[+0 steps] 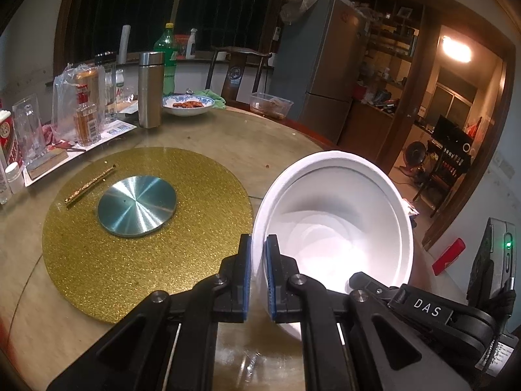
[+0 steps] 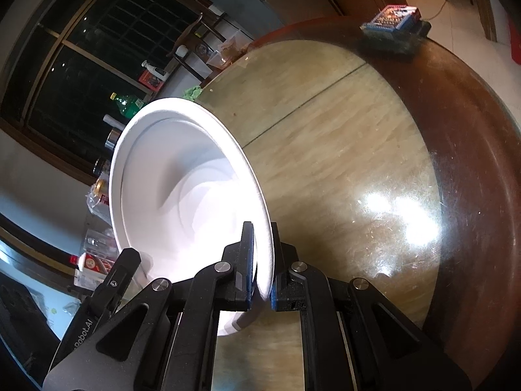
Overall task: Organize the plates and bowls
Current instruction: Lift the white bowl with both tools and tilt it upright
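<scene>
A white bowl (image 1: 335, 221) is held above the round table, and both grippers pinch its rim. My left gripper (image 1: 259, 273) is shut on the bowl's left rim, blue pads on either side of the wall. My right gripper (image 2: 262, 260) is shut on the bowl's (image 2: 182, 182) right rim. The bowl seems to hold more white bowls nested inside. The other gripper's finger shows inside each view, low beside the bowl. A blue-and-white bowl (image 1: 188, 104) with food sits far across the table.
A gold glitter turntable (image 1: 97, 244) with a metal disc (image 1: 136, 205) lies left on the marble-look table (image 2: 342, 163). Bottles, a steel flask (image 1: 149, 89), jars and a plastic box (image 1: 270, 104) crowd the far side. A small boxed item (image 2: 394, 19) sits near the table edge.
</scene>
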The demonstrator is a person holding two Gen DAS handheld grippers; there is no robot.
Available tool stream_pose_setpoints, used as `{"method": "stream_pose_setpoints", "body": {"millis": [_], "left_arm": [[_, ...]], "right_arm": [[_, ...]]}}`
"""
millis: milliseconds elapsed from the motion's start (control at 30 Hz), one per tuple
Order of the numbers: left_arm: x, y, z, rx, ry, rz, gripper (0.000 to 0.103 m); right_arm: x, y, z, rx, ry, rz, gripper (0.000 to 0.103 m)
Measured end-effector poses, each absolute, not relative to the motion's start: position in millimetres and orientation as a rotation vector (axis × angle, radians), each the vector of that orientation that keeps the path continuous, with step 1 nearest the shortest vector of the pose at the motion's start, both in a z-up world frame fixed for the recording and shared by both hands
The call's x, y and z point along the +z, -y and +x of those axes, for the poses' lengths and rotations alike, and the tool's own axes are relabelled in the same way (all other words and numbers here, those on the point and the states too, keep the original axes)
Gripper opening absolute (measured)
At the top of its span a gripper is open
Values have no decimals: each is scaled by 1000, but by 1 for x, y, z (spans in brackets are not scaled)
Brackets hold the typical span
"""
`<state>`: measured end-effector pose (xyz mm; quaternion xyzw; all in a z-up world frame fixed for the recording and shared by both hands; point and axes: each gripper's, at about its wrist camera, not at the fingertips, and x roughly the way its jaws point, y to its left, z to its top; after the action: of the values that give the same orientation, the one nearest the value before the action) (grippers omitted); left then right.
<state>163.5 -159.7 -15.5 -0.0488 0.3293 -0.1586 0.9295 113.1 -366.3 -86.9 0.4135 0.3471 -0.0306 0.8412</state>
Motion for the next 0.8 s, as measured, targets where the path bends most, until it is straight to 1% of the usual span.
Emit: {"method": "stream_pose_setpoints", "body": {"millis": [467, 800], "left_arm": [[-5, 164, 155, -246, -633, -28, 8], [6, 127, 133, -124, -631, -24, 8]], "right_arm": [[-79, 362, 108, -24, -706, 864, 7], [-68, 325, 112, 91, -749, 791, 7]]}}
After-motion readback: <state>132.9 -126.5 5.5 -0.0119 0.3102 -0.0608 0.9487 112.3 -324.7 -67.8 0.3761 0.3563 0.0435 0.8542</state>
